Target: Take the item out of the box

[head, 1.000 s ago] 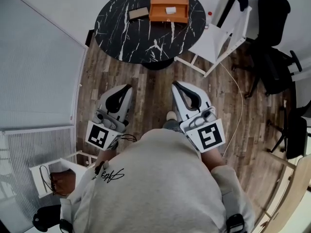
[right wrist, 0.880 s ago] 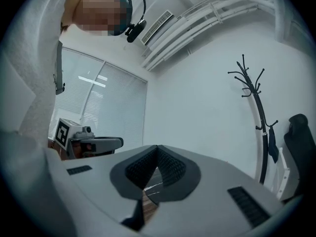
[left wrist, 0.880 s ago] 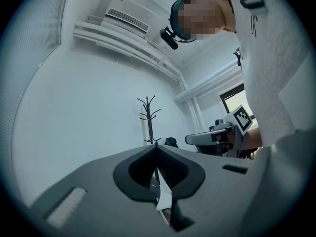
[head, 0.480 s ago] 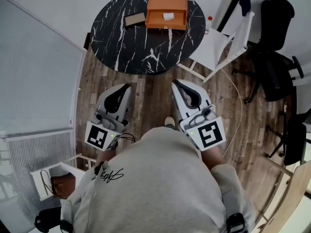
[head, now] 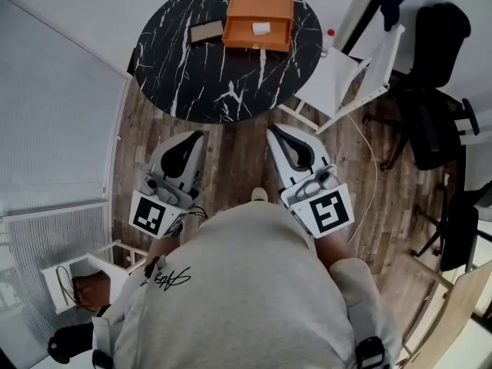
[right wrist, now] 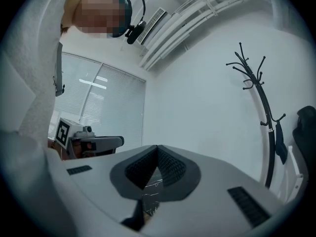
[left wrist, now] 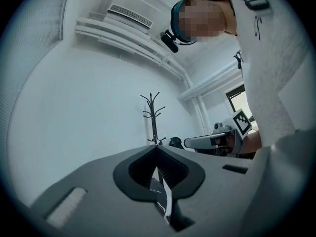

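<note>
An open orange box [head: 257, 20] lies on the far side of a round black marble table [head: 207, 75], with a small white item [head: 261, 28] inside it. A flat tan box [head: 206, 31] sits just left of it. My left gripper [head: 202, 134] and right gripper [head: 270, 131] are held side by side over the wooden floor, short of the table's near edge and pointing at it. Both are shut with nothing in them. In the left gripper view the left gripper [left wrist: 157, 147] has its jaw tips meeting, and in the right gripper view so does the right gripper [right wrist: 157, 147].
A white folding chair [head: 347, 66] stands at the table's right, with black office chairs [head: 440, 106] beyond it. A white stool with a brown bag [head: 86, 289] is at lower left. Window blinds [head: 46, 114] run along the left. A coat rack [right wrist: 261, 98] stands by the wall.
The table and orange box have shifted lower and left in the head view as the person steps closer. Both grippers stay shut and side by side.
</note>
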`<state>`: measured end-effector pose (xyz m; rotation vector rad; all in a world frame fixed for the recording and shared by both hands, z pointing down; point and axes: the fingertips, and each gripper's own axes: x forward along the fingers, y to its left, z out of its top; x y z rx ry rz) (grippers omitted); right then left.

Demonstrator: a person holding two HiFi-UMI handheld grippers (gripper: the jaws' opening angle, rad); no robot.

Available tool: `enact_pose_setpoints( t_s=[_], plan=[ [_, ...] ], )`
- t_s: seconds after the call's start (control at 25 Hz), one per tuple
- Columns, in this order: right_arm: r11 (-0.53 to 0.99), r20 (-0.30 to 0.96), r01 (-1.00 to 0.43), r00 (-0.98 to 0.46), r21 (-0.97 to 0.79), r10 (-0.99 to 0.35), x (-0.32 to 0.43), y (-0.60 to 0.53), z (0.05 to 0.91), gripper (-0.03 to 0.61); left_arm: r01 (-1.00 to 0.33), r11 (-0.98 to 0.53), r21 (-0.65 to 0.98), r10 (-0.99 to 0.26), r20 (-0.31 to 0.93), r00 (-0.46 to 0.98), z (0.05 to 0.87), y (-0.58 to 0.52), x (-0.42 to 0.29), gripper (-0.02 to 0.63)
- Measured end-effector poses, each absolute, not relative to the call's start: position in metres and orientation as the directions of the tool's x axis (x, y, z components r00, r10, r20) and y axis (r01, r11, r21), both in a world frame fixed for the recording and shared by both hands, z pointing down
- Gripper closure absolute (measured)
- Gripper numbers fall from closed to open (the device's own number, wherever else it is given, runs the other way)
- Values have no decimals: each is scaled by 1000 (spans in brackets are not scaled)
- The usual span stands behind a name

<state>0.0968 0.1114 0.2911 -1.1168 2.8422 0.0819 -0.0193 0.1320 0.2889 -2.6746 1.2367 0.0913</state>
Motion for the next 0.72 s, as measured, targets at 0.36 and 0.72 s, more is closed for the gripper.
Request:
enact_pose_setpoints(
  t_s=[0.36, 0.72],
  plan=[
    [736, -115, -677, -733, 22, -671, 99, 105, 289, 569, -768, -622, -154, -758, -125, 640, 289, 130, -21, 611],
    [730, -101, -683, -728, 20, -678, 98, 104, 298, 569, -756, -635, -160, -742, -148, 654, 285, 131, -13, 611]
  ],
)
